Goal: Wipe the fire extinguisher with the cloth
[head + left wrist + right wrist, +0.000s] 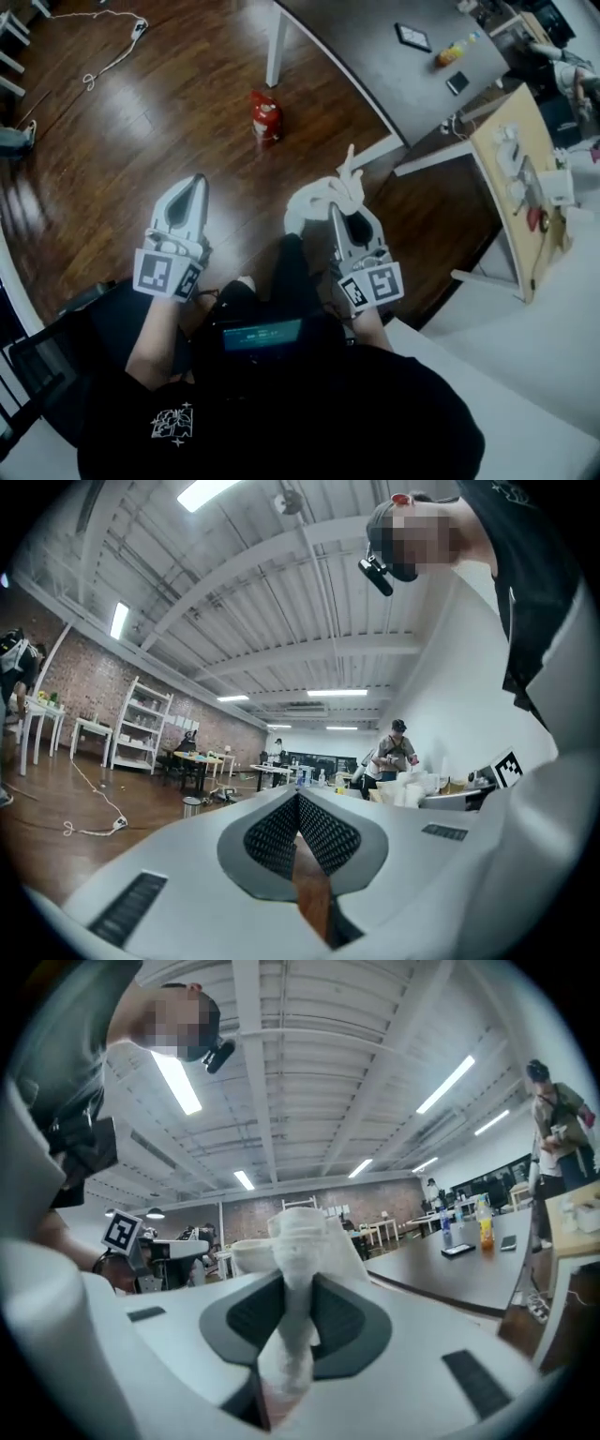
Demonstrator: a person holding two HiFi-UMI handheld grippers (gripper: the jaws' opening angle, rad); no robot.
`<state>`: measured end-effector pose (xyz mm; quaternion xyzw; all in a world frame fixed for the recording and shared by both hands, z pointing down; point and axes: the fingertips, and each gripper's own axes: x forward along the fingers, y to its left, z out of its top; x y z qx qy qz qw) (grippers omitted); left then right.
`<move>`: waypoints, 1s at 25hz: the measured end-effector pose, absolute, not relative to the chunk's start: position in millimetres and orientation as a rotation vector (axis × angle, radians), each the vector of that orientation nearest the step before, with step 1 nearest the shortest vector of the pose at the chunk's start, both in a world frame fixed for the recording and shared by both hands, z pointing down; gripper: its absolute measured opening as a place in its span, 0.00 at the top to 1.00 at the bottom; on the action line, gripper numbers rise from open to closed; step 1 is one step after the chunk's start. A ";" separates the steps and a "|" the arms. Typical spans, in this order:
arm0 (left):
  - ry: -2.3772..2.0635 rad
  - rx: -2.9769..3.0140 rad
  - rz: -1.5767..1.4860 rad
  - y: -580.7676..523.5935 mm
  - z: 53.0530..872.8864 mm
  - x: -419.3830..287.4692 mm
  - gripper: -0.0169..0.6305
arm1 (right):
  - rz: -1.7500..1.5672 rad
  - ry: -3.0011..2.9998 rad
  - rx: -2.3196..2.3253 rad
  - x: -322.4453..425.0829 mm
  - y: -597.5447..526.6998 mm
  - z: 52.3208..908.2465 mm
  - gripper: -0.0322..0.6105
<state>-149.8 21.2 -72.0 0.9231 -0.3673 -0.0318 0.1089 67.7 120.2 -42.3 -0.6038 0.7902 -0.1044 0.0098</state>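
While I look down at the wooden floor [122, 150], my right gripper [298, 1286] is clenched on the white cloth [302, 1237], which bunches up between its jaws and flops out past the tips. My left gripper [297, 803] is clenched too, jaws pressed together with nothing between them. The red fire extinguisher [266, 117] stands on the floor ahead of both grippers, well apart from them, near the white leg [275, 56] at the corner of the dark table [375, 56].
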 end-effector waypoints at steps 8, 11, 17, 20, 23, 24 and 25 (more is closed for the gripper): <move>-1.000 2.727 -0.140 94.5 -122.8 -169.8 0.97 | -0.247 2.416 -1.977 1.1 164.2 -107.7 0.80; -0.970 2.739 -0.177 112.7 -140.4 -170.9 0.97 | -0.239 2.418 -1.962 -13.1 173.4 -121.6 0.80; -0.978 2.749 -0.149 145.8 -142.7 -153.3 0.97 | -0.236 2.428 -1.932 -7.6 189.6 -123.1 0.80; -0.983 2.736 -0.124 159.0 -137.6 -137.3 0.97 | -0.231 2.474 -1.898 -4.6 200.0 -121.4 0.80; -0.992 2.736 -0.124 163.3 -135.1 -122.4 0.97 | -0.242 2.484 -1.884 3.5 204.7 -117.7 0.80; -0.991 2.737 -0.123 163.3 -135.2 -119.5 0.97 | -0.248 2.482 -1.881 4.9 205.3 -117.1 0.80; -0.991 2.737 -0.121 163.2 -136.0 -117.5 0.97 | -0.254 2.485 -1.878 5.0 206.1 -116.8 0.80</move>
